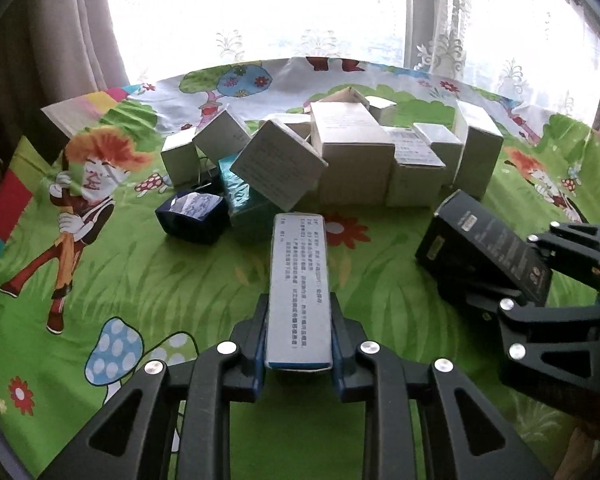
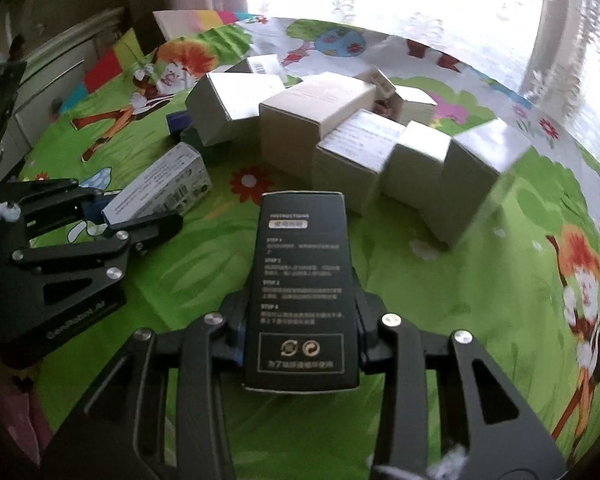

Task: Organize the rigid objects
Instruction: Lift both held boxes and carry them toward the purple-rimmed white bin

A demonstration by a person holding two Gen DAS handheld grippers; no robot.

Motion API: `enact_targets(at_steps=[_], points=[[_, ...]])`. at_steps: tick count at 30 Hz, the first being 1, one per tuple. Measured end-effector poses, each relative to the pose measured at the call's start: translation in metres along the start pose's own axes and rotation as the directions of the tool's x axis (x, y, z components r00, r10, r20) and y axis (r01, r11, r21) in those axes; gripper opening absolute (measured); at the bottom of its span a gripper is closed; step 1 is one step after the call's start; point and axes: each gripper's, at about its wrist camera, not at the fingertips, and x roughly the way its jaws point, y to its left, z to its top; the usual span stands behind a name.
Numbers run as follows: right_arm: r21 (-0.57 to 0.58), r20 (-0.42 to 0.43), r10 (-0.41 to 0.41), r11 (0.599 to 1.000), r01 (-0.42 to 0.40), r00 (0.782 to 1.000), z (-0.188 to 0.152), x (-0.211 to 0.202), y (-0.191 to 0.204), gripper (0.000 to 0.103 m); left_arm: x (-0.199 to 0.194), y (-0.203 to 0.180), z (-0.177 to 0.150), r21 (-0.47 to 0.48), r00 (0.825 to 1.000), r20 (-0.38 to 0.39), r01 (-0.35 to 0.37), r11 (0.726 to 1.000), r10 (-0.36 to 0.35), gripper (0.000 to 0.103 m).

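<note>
- Looking along my left hand-held gripper (image 1: pixel 299 332), I see it clamped on a long grey box (image 1: pixel 299 280), Chinese print facing up, the box sticking forward above the bench (image 1: pixel 148 264) with its cartoon cloth.
- Ahead lies the jumble of white boxes (image 1: pixel 352 156), with a teal box (image 1: pixel 240 196) and a dark blue box (image 1: pixel 192 212) at its left front; some lean on each other.
- Off to the right my right hand-held gripper (image 1: pixel 540 280) carries a black box (image 1: pixel 484 248).
- From the right wrist, that gripper (image 2: pixel 300 320) is closed on the black box (image 2: pixel 302 292), instructions side up, held near the bench.
- The left gripper (image 2: pixel 112 220) with its grey box (image 2: pixel 160 188) shows at the left.
- I judge both boxes are in transit, picked and not yet placed.
- Next I need a bare patch of cloth beside the pile, then to set each box flat and square to its neighbours before opening the jaws, without knocking the leaning ones.
</note>
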Motion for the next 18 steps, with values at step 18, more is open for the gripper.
enact_targets(at_steps=[18], points=[[0.273, 0.268, -0.108, 0.961, 0.032, 0.957, -0.027, -0.075, -0.011, 0.042, -0.065, -0.009, 0.006, -0.039, 0.986, 0.161, -0.028, 0.999, 0.034, 0.025]])
